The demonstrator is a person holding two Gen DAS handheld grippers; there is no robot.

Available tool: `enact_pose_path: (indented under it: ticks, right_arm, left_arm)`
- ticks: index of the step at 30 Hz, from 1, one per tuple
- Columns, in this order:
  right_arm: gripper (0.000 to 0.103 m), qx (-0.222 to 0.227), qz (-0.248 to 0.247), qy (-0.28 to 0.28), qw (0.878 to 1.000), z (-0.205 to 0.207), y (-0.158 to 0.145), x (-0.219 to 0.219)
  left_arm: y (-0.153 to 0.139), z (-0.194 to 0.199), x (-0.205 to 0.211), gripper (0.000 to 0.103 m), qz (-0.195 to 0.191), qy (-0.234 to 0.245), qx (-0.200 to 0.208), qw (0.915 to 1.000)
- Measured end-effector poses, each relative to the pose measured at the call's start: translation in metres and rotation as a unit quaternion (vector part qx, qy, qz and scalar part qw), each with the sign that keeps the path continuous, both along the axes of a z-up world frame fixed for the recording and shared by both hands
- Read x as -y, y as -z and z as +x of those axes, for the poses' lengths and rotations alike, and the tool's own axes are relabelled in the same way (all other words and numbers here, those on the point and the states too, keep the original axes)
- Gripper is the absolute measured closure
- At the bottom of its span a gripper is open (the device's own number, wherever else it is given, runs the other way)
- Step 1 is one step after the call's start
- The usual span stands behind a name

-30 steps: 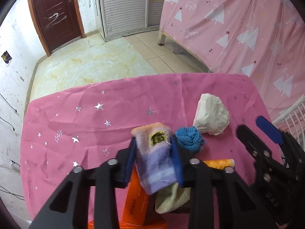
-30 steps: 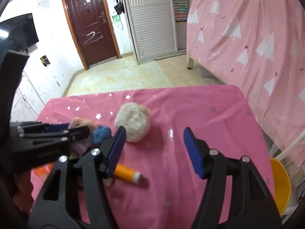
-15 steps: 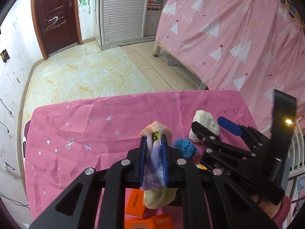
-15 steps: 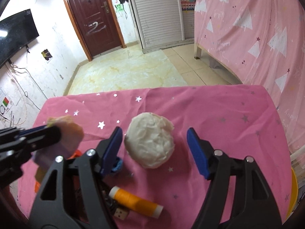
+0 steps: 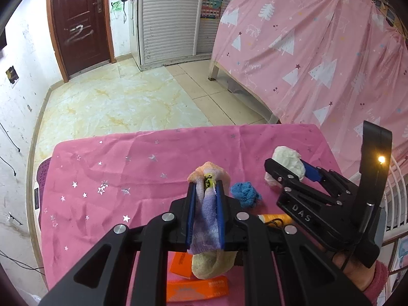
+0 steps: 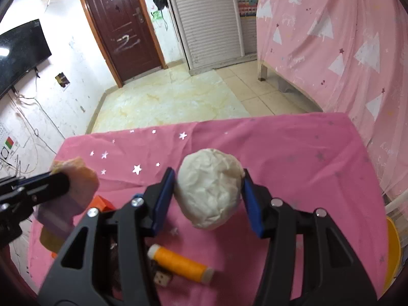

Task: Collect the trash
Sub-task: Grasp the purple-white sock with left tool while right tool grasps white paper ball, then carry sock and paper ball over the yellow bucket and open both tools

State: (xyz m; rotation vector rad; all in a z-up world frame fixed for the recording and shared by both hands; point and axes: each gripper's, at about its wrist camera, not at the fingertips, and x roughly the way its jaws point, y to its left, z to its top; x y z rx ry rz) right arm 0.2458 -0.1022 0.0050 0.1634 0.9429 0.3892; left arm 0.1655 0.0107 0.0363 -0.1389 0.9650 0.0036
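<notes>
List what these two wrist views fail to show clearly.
- Left wrist view: the orange boxes are half hidden behind the left gripper and its sock.
- Right wrist view: whether the right gripper actually squeezes the paper wad.
- No trash bin is identifiable in either view.

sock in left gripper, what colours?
Sock: peach-orange toe, purple middle, pale yellow end; clearest in the left wrist view.
</notes>
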Motion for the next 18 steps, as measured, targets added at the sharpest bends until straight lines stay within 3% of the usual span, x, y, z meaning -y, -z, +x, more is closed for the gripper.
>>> enact_pose_path:
  ticks: [18]
  right_arm:
    - [0.053, 0.029, 0.017, 0.060, 0.998, -0.052, -0.025, 0.094]
  left_arm:
    - [-0.035, -0.038, 0.075, 0.094, 0.021, 0.041, 0.032, 0.9984]
